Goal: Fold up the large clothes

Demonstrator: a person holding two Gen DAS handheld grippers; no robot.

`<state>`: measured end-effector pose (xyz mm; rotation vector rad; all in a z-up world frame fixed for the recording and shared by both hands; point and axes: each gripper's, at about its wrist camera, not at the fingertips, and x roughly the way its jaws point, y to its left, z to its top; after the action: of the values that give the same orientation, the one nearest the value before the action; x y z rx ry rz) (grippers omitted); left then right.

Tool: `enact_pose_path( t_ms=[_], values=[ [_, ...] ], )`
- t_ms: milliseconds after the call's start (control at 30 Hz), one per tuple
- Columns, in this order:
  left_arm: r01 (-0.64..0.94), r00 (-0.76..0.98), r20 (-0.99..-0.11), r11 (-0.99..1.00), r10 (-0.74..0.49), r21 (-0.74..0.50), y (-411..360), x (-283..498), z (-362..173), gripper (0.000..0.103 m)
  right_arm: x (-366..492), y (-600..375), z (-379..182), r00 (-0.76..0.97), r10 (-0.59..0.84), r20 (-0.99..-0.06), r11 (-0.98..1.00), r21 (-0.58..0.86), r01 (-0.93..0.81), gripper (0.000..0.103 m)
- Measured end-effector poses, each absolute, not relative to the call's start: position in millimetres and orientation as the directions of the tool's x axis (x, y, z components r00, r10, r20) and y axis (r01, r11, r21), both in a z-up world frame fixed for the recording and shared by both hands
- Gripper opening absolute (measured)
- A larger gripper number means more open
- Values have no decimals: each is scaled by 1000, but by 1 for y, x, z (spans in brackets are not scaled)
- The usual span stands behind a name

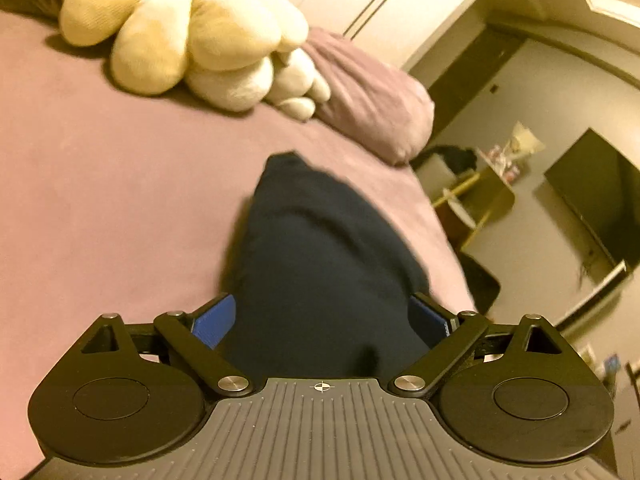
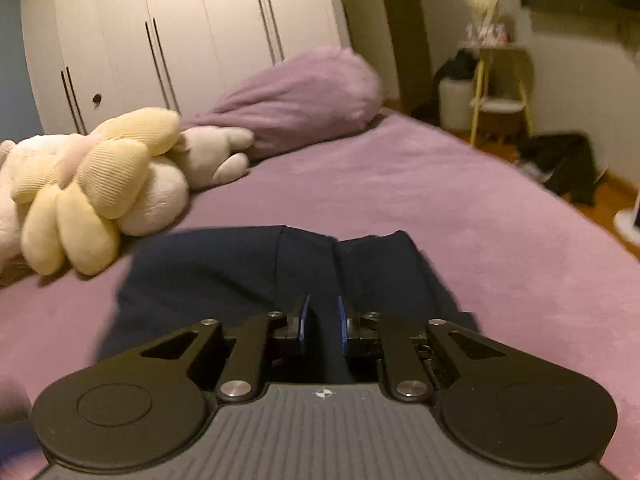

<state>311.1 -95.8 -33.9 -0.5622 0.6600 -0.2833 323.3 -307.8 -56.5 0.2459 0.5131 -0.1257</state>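
A dark navy garment (image 1: 320, 232) lies bunched on the purple bed cover (image 1: 100, 200). In the left wrist view it runs from mid-bed down between the blue pads (image 1: 216, 320) of my left gripper (image 1: 322, 304). The jaws stand wide apart with the cloth lying loose between them. In the right wrist view the same navy garment (image 2: 208, 272) spreads out in front of my right gripper (image 2: 323, 308). Its pads (image 2: 304, 316) are drawn close together and pinch a fold of the dark cloth.
A cream flower-shaped plush (image 2: 88, 184) and a purple pillow (image 2: 304, 96) lie at the head of the bed (image 2: 440, 200). White wardrobe doors (image 2: 160, 20) stand behind. Beyond the bed's right edge are a yellow side table (image 2: 500, 80) and dark clothing on the floor (image 2: 560, 164).
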Motion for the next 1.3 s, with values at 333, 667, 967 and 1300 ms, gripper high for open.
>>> enact_pose_path(
  t_ms=[333, 667, 967, 1300],
  values=[
    [-6, 811, -559, 954, -171, -300, -166, 345, -80, 103, 317, -331, -90, 890, -102, -445, 953, 213, 216, 13],
    [-58, 773, -613, 944, -162, -324, -152, 365, -105, 103, 328, -323, -113, 899, -86, -429, 966, 183, 180, 13],
    [-6, 803, -534, 892, -265, -452, -126, 318, -91, 103, 286, -344, -90, 936, -46, -349, 949, 277, 150, 25],
    [-61, 721, -585, 807, -371, -587, -107, 350, -112, 103, 284, -346, -109, 925, -61, -376, 962, 225, 155, 26]
  ],
)
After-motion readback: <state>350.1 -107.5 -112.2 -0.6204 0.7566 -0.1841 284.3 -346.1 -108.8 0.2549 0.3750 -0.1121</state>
